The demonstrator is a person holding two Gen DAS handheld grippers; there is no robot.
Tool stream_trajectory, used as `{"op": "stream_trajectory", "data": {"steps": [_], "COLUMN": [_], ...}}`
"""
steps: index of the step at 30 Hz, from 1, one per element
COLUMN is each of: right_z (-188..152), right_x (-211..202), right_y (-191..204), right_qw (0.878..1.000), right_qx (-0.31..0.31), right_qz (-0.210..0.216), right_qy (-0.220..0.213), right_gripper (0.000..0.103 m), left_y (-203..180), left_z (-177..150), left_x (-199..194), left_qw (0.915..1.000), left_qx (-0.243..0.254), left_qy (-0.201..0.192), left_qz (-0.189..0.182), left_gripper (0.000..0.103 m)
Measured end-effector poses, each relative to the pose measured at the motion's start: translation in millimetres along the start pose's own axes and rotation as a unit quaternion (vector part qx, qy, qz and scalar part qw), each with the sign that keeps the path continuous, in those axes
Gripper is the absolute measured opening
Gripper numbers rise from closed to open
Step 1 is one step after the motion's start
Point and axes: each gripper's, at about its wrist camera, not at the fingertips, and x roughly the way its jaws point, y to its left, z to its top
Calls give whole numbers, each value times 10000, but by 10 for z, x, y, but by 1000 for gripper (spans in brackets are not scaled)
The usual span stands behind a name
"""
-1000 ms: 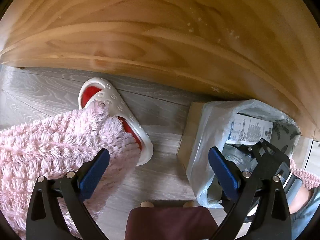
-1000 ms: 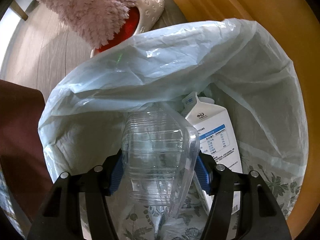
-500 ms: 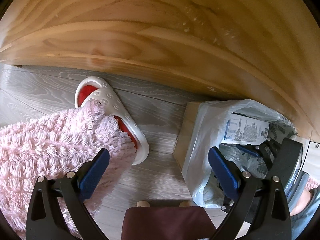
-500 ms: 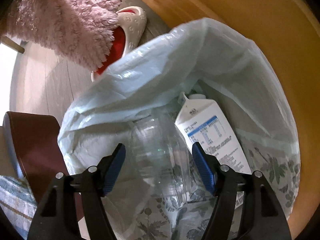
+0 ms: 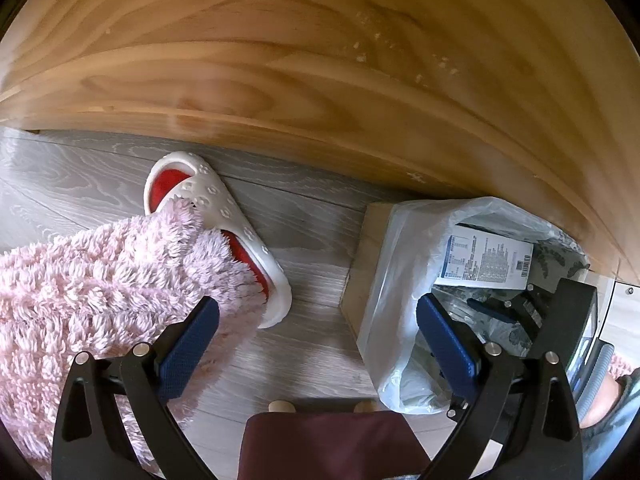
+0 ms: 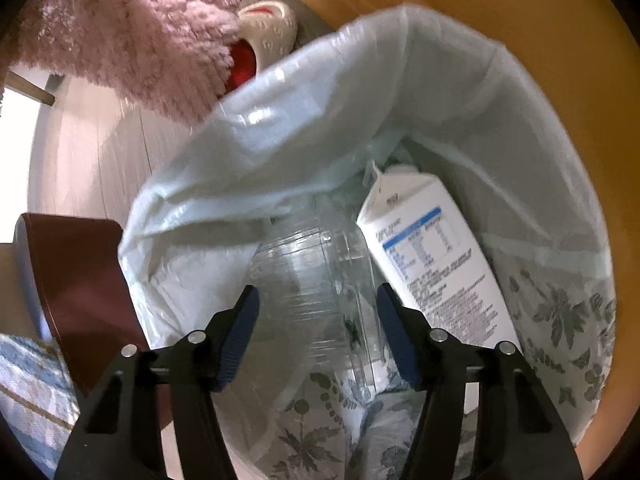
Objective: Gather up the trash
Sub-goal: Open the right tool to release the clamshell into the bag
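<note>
- Two pieces of trash show inside the lined bin (image 5: 362, 264) in the left wrist view: a white milk carton (image 5: 486, 261) lying with its printed side up, and crumpled clear plastic below it, too jumbled to make out.
- A pale plastic liner bag (image 5: 404, 280) is folded over the bin's rim; the bin stands on the grey floor (image 5: 312, 240), close under a wooden worktop edge (image 5: 320, 80).
- The left tool (image 5: 318, 340) hangs above the floor beside the bin with its blue pads wide apart and nothing between them.
- The right tool (image 5: 520, 312) shows here as a dark frame over the bin's mouth.
- A white and red slipper (image 5: 224, 208) lies on the floor left of the bin, partly under fluffy pink fabric (image 5: 100, 280); a dark red cushioned seat (image 5: 328, 444) sits at the bottom edge.
- In the right wrist view the bag's mouth fills the frame. A clear plastic container (image 6: 316, 276) leans in the middle, touching the carton (image 6: 436, 264), which stands tilted to its right.
- The right tool (image 6: 318, 320) has its pads spread either side of the container, gripping nothing.
- A leaf-printed layer (image 6: 560, 320) lines the bag's lower side.
</note>
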Motion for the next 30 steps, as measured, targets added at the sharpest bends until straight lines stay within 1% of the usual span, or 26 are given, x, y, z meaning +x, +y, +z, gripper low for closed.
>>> {"op": "stream_trajectory", "data": {"steps": [4, 9, 12, 17, 20, 25, 30], "right_z": [51, 38, -14, -2, 25, 51, 71], "right_x": [18, 30, 54, 98, 45, -14, -66], "right_y": [80, 124, 135, 242, 188, 158, 153], "right_qw": [9997, 9992, 9991, 9988, 9994, 9994, 9995], "right_qx": [-137, -199, -238, -392, -232, -106, -11], "right_qz": [-133, -205, -189, -188, -11, 27, 19], "right_qy": [-132, -287, -286, -244, -274, -319, -321], "right_gripper": [58, 58, 58, 57, 56, 56, 57], "left_y": [-8, 14, 21, 14, 27, 9, 21], "left_z": [1, 4, 4, 1, 3, 2, -1], "left_x": [5, 11, 17, 13, 19, 15, 16], "left_qw": [10000, 10000, 10000, 10000, 9999, 10000, 9999], "left_qx": [0, -45, -62, -47, -83, -30, -83], "left_qy": [13, 19, 41, 34, 52, 45, 52], "left_qz": [-12, -17, -32, -34, -39, -66, -88], "left_gripper": [96, 96, 96, 96, 96, 96, 96]}}
